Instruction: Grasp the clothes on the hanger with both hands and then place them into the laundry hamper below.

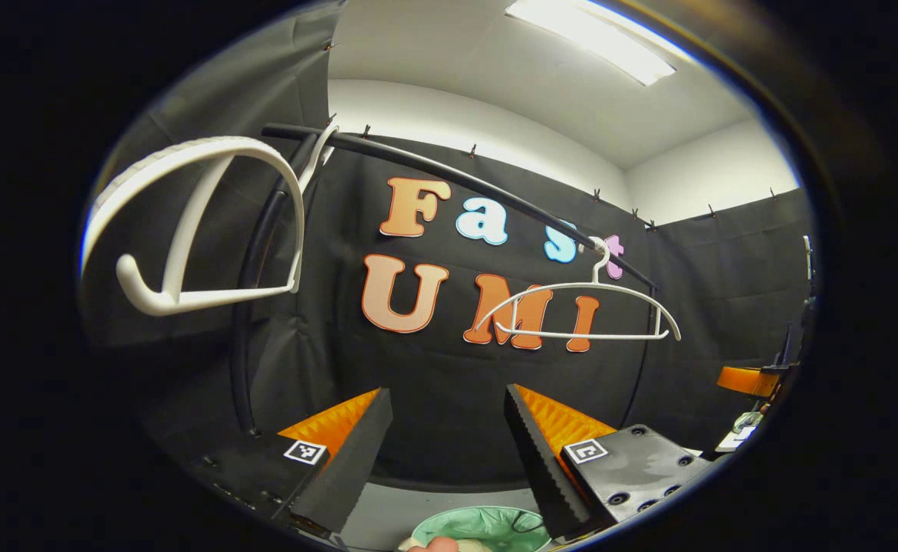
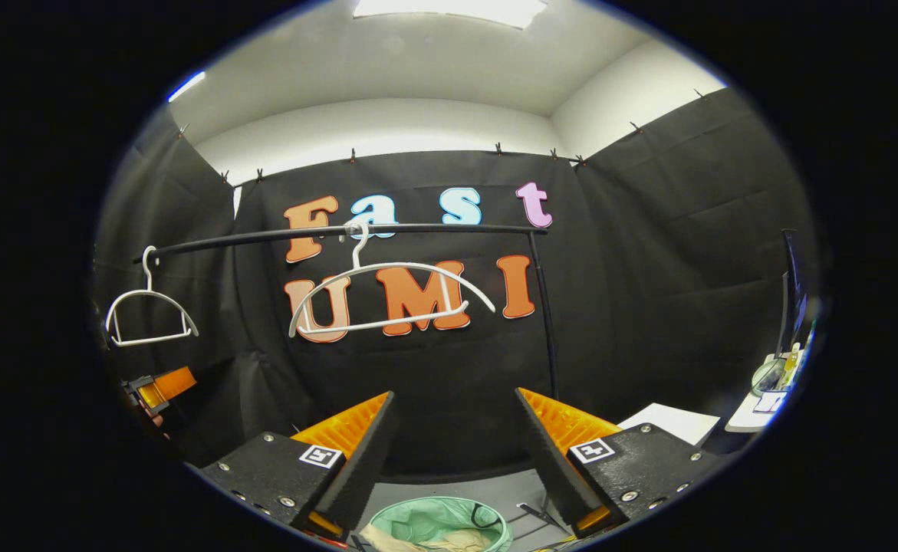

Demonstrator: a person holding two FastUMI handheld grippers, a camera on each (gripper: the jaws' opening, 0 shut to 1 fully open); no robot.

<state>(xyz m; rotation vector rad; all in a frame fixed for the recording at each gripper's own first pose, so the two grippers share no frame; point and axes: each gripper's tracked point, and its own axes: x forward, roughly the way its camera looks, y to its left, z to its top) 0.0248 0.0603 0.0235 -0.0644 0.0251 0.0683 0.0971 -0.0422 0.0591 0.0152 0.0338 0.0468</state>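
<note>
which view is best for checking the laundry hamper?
Right gripper view: the laundry hamper shows its green rim and pale cloth inside, between the open right gripper fingers. Left gripper view catches less of it, cut off at the bottom edge.

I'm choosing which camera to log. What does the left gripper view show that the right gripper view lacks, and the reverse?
Left gripper view: one white hanger looms close at upper left, cropped. Right gripper view: that hanger hangs small and whole at far left. Both: the black rail, the second hanger, bare, the green hamper below, and open tongs, left tongs and right tongs.
</note>
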